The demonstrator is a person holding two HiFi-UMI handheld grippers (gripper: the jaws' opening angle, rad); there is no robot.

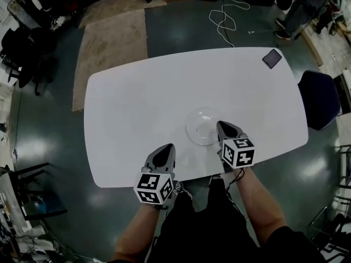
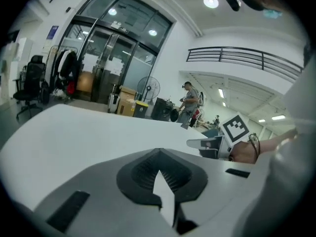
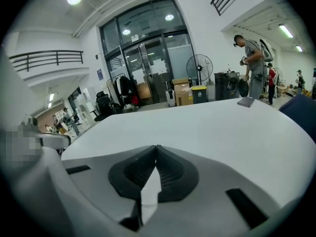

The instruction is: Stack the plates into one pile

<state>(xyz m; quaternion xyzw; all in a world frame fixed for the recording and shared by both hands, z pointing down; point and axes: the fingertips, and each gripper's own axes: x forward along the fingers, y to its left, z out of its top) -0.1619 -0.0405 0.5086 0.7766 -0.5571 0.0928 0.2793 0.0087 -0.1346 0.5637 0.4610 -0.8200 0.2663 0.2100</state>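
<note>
The left gripper [image 1: 164, 151] has its jaws pressed together with nothing between them, above the near edge of the white oval table [image 1: 137, 92]. The round clear glass plates [image 1: 203, 126] lie on the table up and to its right, apart from it. The right gripper [image 1: 222, 126], also closed and empty, sits just beside the plates' right rim.

Office hall: glass doors [image 3: 148, 68], balcony railing [image 2: 247, 58], fan [image 3: 199, 65].
</note>
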